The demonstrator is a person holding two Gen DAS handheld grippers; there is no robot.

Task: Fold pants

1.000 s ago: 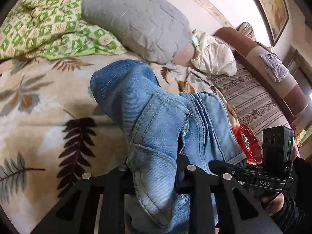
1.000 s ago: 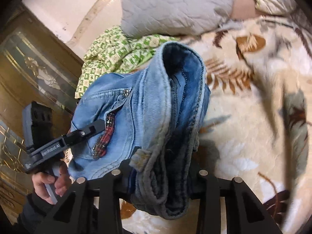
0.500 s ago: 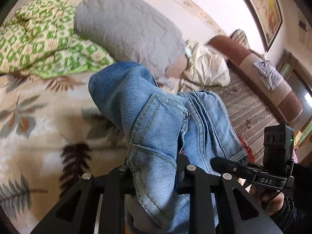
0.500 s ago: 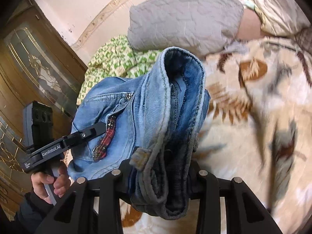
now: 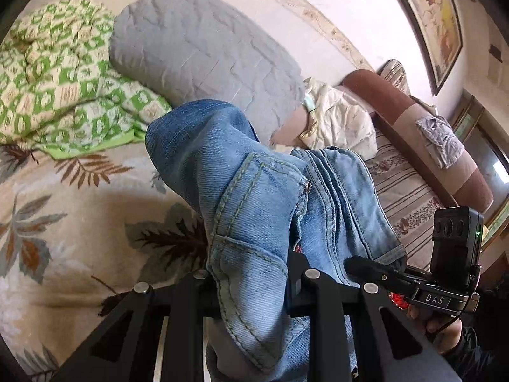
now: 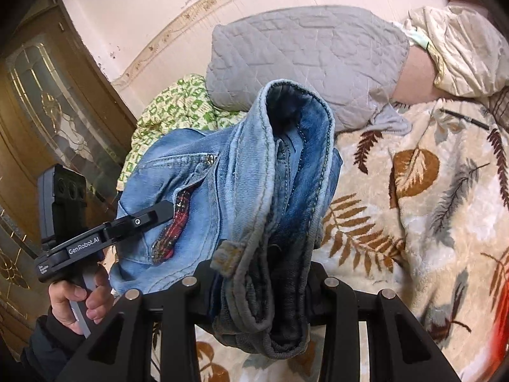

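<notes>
A pair of light blue jeans [image 5: 254,197] is held up above the leaf-patterned bedspread [image 5: 63,222]. My left gripper [image 5: 251,283] is shut on the jeans at a stitched pocket edge. My right gripper [image 6: 261,286] is shut on the bunched waistband of the jeans [image 6: 280,184], which hangs folded over it. The right gripper also shows in the left wrist view [image 5: 375,267] at the lower right, and the left gripper shows in the right wrist view [image 6: 159,213] at the left. The jeans span between them.
A grey quilted pillow [image 5: 203,54] and a green checked blanket [image 5: 60,89] lie at the head of the bed. A cream cloth [image 5: 337,117] and a striped sofa [image 5: 410,191] stand to the right. A wooden door [image 6: 41,121] is at the left.
Both grippers have lifted the jeans and tilted up toward the pillows; more wall shows in both views. Both grips stay the same.
</notes>
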